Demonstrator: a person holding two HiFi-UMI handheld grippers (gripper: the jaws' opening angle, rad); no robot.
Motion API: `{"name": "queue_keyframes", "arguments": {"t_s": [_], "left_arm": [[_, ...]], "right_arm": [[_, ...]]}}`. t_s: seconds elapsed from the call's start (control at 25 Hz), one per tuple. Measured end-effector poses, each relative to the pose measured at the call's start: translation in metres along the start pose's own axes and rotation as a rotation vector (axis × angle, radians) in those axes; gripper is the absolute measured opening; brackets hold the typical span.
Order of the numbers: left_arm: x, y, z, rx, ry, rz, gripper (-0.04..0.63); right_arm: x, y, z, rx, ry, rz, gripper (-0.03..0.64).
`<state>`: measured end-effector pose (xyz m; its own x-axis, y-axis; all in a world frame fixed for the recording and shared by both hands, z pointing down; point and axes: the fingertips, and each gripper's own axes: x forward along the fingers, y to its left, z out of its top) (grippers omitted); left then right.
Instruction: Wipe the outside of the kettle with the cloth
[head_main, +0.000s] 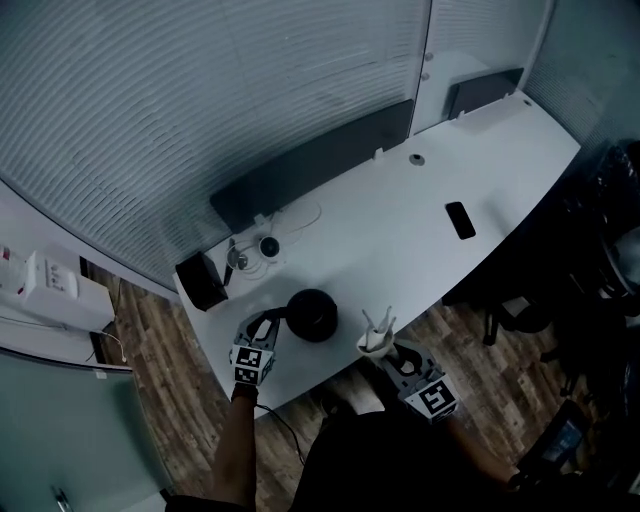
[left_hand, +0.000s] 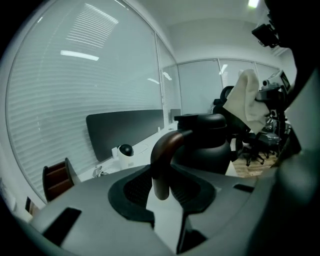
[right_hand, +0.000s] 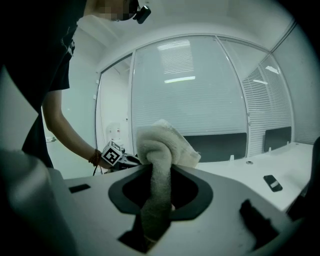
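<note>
Only left gripper view shows kettle handle (left_hand: 163, 152) gripped.

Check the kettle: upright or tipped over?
Upright. In the left gripper view the kettle stands vertical with its lid level on top; the head view shows its round top from above on the desk.

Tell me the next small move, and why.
Probably swing the right gripper left until the cloth meets the side of the kettle. It clamps the cloth, which sits apart from the kettle, and the left gripper grips the handle.
</note>
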<state>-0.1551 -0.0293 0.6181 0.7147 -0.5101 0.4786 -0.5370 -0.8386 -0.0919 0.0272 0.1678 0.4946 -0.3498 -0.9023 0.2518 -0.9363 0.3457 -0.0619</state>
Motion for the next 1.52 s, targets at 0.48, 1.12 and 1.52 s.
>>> {"name": "queue_keyframes", "arguments": {"t_s": [0.48, 1.12, 1.52], "left_arm": [[-0.064, -0.06, -0.022, -0.15, 0.1, 0.109, 0.11], [-0.08, -0.087, -0.028, -0.237, 0.146, 0.21, 0.11], [-0.077, -0.087, -0.026, -0.235, 0.156, 0.198, 0.11]], "right_arm": [[0.03, 0.04, -0.019, -0.051, 0.062, 0.183, 0.086], [0.118, 0.104, -0.09, 0.036, 0.342, 0.274, 0.086], [0.133, 0.109, -0.156, 0.251, 0.462, 0.266, 0.086]]}}
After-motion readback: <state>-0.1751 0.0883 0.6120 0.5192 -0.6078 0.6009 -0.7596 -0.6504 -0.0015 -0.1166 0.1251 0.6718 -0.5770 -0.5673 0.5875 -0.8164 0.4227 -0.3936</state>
